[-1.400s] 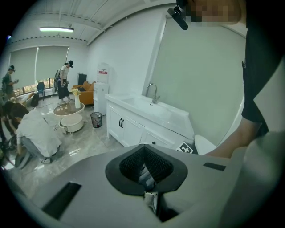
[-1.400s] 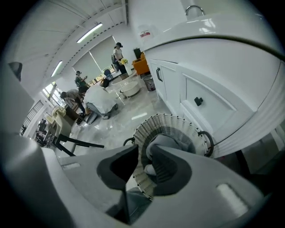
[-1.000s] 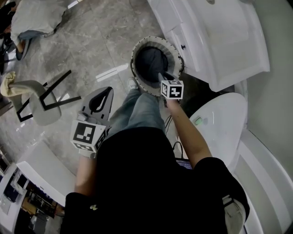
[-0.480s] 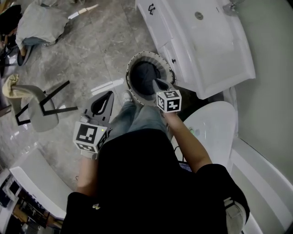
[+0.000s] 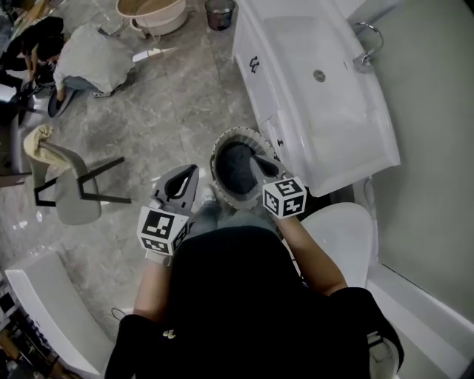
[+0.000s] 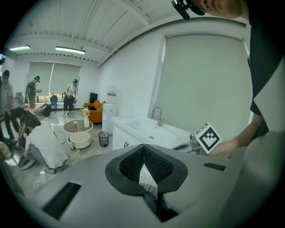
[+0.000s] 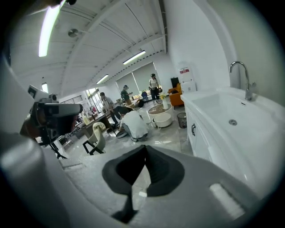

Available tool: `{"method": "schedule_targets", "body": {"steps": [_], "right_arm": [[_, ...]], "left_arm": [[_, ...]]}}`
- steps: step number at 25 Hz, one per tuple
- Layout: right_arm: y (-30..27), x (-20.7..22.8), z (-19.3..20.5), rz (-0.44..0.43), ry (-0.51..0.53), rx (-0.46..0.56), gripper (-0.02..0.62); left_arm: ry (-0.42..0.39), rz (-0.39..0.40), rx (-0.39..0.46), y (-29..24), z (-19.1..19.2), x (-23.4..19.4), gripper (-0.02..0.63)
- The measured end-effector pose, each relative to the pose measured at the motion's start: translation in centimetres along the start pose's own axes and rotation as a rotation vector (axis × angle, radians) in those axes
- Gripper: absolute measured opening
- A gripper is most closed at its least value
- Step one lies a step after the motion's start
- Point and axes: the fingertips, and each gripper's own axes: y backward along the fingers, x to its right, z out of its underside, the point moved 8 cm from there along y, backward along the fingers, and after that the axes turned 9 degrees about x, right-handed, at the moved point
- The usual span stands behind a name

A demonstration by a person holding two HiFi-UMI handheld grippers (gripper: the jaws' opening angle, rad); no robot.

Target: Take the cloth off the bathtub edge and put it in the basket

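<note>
The round basket (image 5: pixel 221 148) stands on the floor beside the white bathtub (image 5: pixel 318 96), and a dark cloth (image 5: pixel 235 169) lies inside it. My right gripper (image 5: pixel 256 160) hangs over the basket's right side. Its jaws have just been closing, and in the right gripper view the right gripper (image 7: pixel 144 149) is shut with nothing between the pads. My left gripper (image 5: pixel 189 172) is held left of the basket, above the floor. In the left gripper view the left gripper (image 6: pixel 143 148) has its tips together and holds nothing.
A faucet (image 5: pixel 364 38) stands at the bathtub's far end. A white oval fixture (image 5: pixel 337 237) sits right of my legs. A grey chair (image 5: pixel 70 189) stands at the left. A crouching person (image 5: pixel 89 59), a beige tub (image 5: pixel 152 11) and a small bin (image 5: pixel 220 12) are further off.
My right gripper has lifted out of the basket, leaving the dark cloth inside. Both grippers have risen, and the head view has pulled back, showing more of the room.
</note>
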Motion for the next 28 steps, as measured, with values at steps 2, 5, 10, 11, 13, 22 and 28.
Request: {"method": "schedule_targets", "body": {"steps": [2, 5, 10, 11, 13, 22, 28], "right_arm": [[0.8, -0.4, -1.8, -0.019, 0.016, 0.027, -0.002], [1.6, -1.0, -4.8, -0.051, 0.052, 0.077, -0.002], [3.5, -1.6, -9.4, -0.102, 0.107, 0.175, -0.002], [3.8, -1.7, -10.3, -0.111, 0.115, 0.195, -0.003], [4.3, -2.0, -11.8, -0.131, 0.128, 0.23, -0.003], [5.5, -3.7, -16.5, -0.179, 0.18, 0.339, -0.003], [6.0, -4.9, -17.2, -0.194, 0.209, 0.362, -0.003]], "left_arm": [[-0.003, -0.013, 0.017, 0.2, -0.8, 0.1, 0.015], [-0.017, -0.034, 0.05, 0.4, -2.1, -0.1, 0.015], [-0.032, -0.054, 0.102, 0.5, -4.4, 0.4, 0.015], [-0.036, -0.056, 0.115, 0.5, -4.9, 0.4, 0.015], [-0.047, -0.062, 0.138, 0.7, -6.1, 0.3, 0.015], [-0.083, -0.095, 0.217, 2.7, -9.5, -0.6, 0.015], [-0.091, -0.099, 0.236, 3.7, -9.9, -0.5, 0.015]]}}
